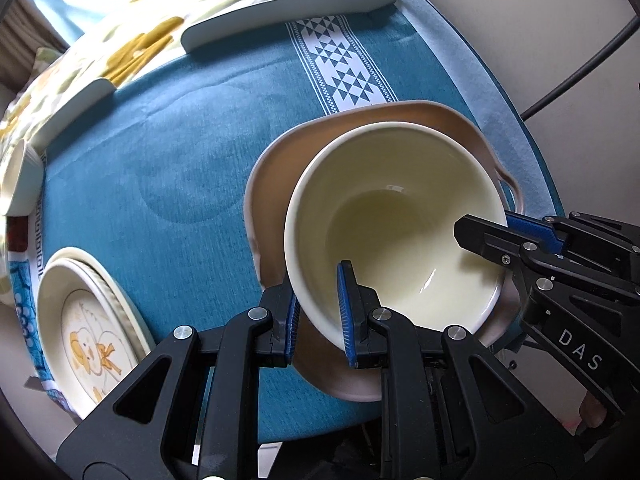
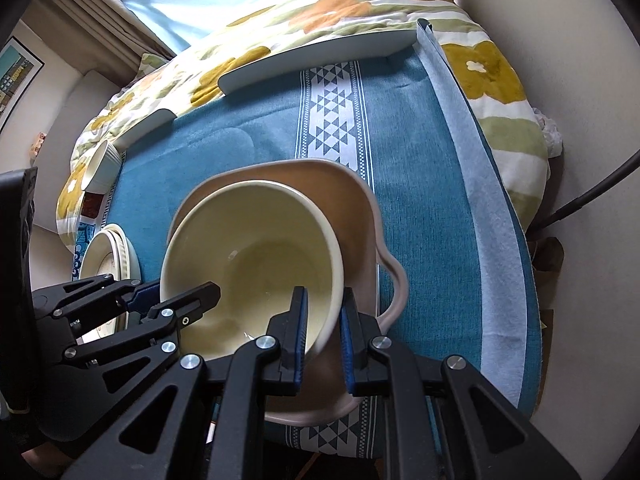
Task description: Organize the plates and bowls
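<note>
Cream bowl (image 1: 396, 236) inside pink dish (image 1: 276, 184), left hand-held gripper (image 1: 318, 320) and right hand-held gripper (image 2: 324, 330) each clamped on bowl's rim

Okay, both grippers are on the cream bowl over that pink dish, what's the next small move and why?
Probably lower the cream bowl gently until it sits flat in the pink dish. The left gripper and right gripper each straddle its rim, it looks tilted, and it is already inside the dish's outline. Then open both grippers.
</note>
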`<state>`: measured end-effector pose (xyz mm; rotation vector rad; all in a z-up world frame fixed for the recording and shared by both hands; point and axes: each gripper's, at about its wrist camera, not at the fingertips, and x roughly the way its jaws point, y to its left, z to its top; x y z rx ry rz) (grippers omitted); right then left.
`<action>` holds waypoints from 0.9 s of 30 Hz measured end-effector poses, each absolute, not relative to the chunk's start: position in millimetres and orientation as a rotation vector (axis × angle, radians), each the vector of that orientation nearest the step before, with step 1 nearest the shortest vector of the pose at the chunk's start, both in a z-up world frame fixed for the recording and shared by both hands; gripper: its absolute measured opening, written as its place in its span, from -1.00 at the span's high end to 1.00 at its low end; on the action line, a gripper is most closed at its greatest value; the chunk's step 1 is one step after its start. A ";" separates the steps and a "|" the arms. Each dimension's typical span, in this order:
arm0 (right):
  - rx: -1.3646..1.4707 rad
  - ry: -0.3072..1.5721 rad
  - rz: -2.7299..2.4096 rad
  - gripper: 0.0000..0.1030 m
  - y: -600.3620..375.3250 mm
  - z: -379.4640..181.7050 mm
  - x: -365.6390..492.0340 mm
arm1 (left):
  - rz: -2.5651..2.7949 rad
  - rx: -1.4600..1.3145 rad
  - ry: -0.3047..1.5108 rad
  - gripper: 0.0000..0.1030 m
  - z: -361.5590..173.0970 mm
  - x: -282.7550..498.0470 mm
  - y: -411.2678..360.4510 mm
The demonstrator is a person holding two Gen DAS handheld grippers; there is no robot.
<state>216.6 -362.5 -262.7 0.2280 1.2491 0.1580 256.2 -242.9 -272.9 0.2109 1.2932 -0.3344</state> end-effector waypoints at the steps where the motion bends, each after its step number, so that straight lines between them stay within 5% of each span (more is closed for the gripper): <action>1: 0.228 1.249 0.155 0.73 -362.7 -263.1 216.5 | -0.333 0.220 1.289 0.70 -273.4 256.1 -243.4; 27: 0.232 1.242 0.134 0.73 -365.4 -255.9 210.6 | -0.275 0.370 1.251 0.60 -270.8 252.5 -256.9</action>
